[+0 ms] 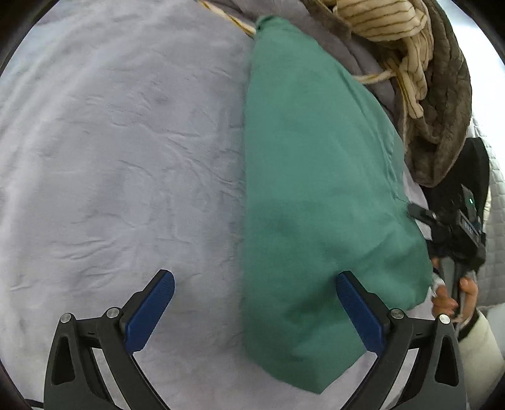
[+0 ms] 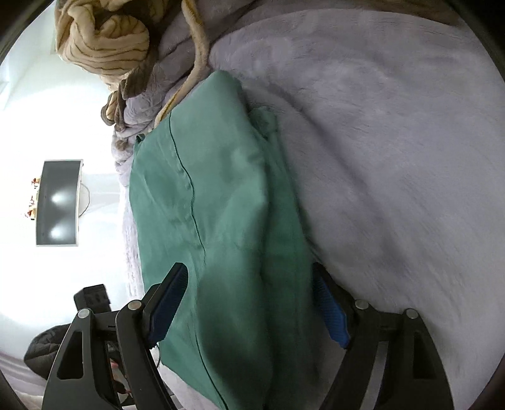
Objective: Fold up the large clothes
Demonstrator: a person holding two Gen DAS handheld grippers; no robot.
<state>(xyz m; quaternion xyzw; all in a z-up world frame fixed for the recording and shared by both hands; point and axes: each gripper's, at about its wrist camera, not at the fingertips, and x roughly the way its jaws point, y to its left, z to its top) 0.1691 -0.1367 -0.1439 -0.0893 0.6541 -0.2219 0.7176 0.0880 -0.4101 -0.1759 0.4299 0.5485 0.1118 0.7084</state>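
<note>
Near the bed's [image 1: 110, 142] edge, the green garment [image 1: 315, 189] is lying already folded into a long narrow strip beside a heap of striped cloth [image 1: 388, 22]. Both the left gripper [image 1: 255, 302] and right gripper [image 2: 249, 299] are hanging wide open over it, gripping nothing. Shortening folds are probably remaining.
</note>
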